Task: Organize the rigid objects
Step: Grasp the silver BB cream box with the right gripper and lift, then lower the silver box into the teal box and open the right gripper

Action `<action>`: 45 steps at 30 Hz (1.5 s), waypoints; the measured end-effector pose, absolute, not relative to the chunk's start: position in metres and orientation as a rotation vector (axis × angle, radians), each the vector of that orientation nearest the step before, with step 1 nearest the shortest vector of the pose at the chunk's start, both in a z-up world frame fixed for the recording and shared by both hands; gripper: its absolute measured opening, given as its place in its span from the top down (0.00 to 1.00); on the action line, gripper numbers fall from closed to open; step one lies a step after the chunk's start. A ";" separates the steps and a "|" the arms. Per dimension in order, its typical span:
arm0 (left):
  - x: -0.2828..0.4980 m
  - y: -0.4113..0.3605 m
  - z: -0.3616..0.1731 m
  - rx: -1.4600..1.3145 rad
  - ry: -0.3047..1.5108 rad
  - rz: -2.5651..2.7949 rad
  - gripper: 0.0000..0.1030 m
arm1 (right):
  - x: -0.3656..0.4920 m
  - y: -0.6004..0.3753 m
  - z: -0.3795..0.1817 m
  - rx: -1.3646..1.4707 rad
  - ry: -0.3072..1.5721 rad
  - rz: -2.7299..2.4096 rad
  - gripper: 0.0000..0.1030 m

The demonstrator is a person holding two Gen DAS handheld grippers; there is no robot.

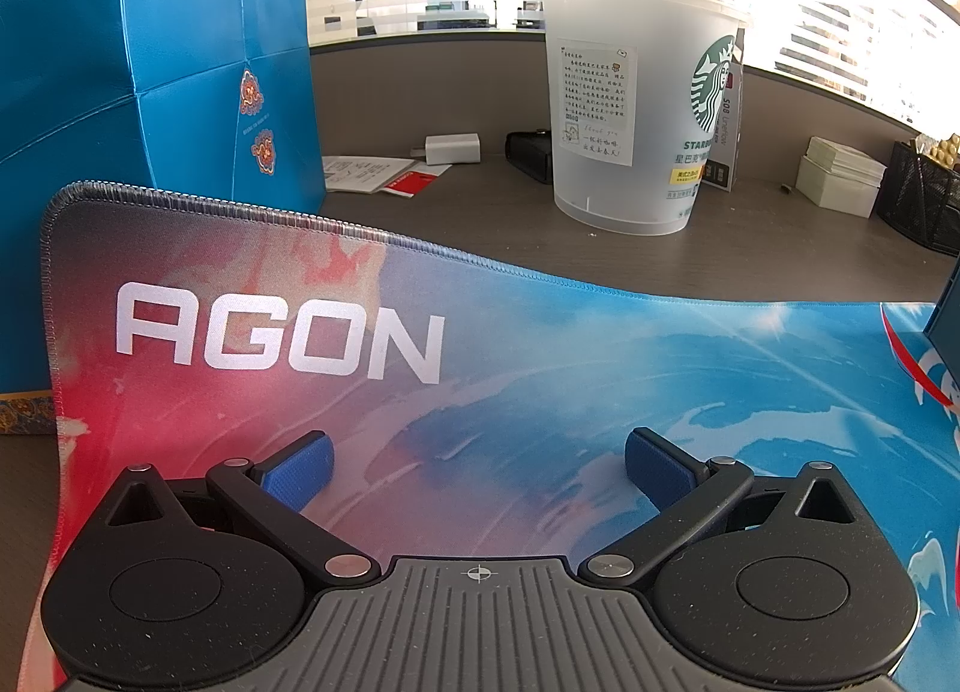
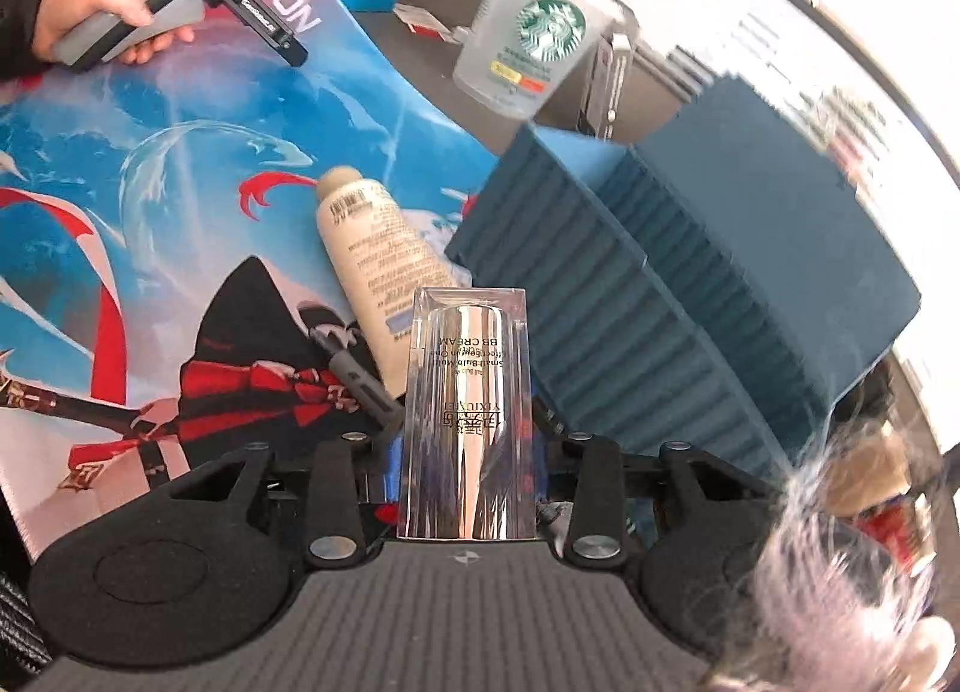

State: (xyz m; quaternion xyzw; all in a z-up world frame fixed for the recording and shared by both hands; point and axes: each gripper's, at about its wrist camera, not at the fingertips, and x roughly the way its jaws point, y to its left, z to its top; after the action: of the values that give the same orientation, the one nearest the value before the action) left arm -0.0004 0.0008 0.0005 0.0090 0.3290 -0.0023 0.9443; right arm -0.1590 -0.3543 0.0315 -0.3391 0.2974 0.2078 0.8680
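The right gripper (image 2: 467,470) has its fingers narrowed onto a clear-cased BB cream bottle (image 2: 467,410), which stands between them and points away from the camera, its far end over the printed desk mat (image 2: 180,164). Just beyond that end a beige tube (image 2: 378,248) lies flat on the mat beside a ribbed dark-blue box (image 2: 690,272), and farther off a frosted plastic cup (image 2: 528,50) stands on the tabletop (image 1: 480,224). The left gripper (image 1: 477,473), held in a hand (image 2: 90,20) at the mat's far corner, has its fingers spread wide with only mat between them.
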 end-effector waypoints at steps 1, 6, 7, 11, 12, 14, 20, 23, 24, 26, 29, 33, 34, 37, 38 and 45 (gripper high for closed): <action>0.000 0.001 0.001 0.018 0.671 -0.005 0.00 | -0.159 -0.354 0.035 -0.720 0.613 0.429 0.66; 0.000 0.001 0.000 0.018 0.671 -0.005 0.00 | -0.156 -0.356 0.050 -0.718 0.599 0.429 0.66; 0.000 0.001 0.001 0.018 0.671 -0.005 0.00 | -0.155 -0.356 0.052 -0.711 0.598 0.434 0.66; 0.000 0.001 0.001 0.018 0.671 -0.005 0.00 | -0.150 -0.357 0.063 -0.642 0.618 0.477 0.66; 0.000 0.001 0.001 0.018 0.671 -0.005 0.00 | -0.149 -0.358 0.067 -0.606 0.625 0.490 0.66; 0.000 0.001 0.001 0.019 0.671 -0.005 0.00 | -0.145 -0.362 0.078 -0.538 0.625 0.520 0.66; 0.000 0.001 0.001 0.019 0.671 -0.005 0.00 | -0.128 -0.368 0.113 -0.490 0.603 0.559 0.66; 0.000 0.001 0.001 0.019 0.671 -0.005 0.00 | -0.118 -0.371 0.128 -0.513 0.591 0.563 0.66; 0.000 0.001 0.001 0.019 0.671 -0.005 0.00 | -0.115 -0.372 0.133 -0.521 0.586 0.569 0.66; 0.000 0.001 0.001 0.019 0.671 -0.005 0.00 | -0.107 -0.372 0.139 -0.550 0.576 0.577 0.66; 0.000 0.001 0.001 0.019 0.671 -0.005 0.00 | -0.095 -0.374 0.147 -0.573 0.571 0.586 0.66; 0.000 0.001 0.001 0.019 0.671 -0.005 0.00 | -0.078 -0.376 0.152 -0.589 0.569 0.588 0.66; 0.000 0.001 0.001 0.019 0.671 -0.005 0.00 | -0.074 -0.376 0.153 -0.590 0.570 0.591 0.66; 0.000 0.001 0.001 0.019 0.671 -0.005 0.00 | -0.062 -0.377 0.153 -0.601 0.581 0.604 0.66; 0.000 0.001 0.001 0.019 0.671 -0.005 0.00 | -0.058 -0.377 0.152 -0.609 0.588 0.606 0.66; 0.000 0.001 0.001 0.019 0.671 -0.005 0.00 | -0.035 -0.376 0.138 -0.645 0.645 0.621 0.66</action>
State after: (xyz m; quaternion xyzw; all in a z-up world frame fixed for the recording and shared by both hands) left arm -0.0004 0.0008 0.0005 0.0092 0.3290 -0.0025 0.9443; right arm -0.0350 -0.3763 0.1384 -0.3062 0.3063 0.2952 0.8517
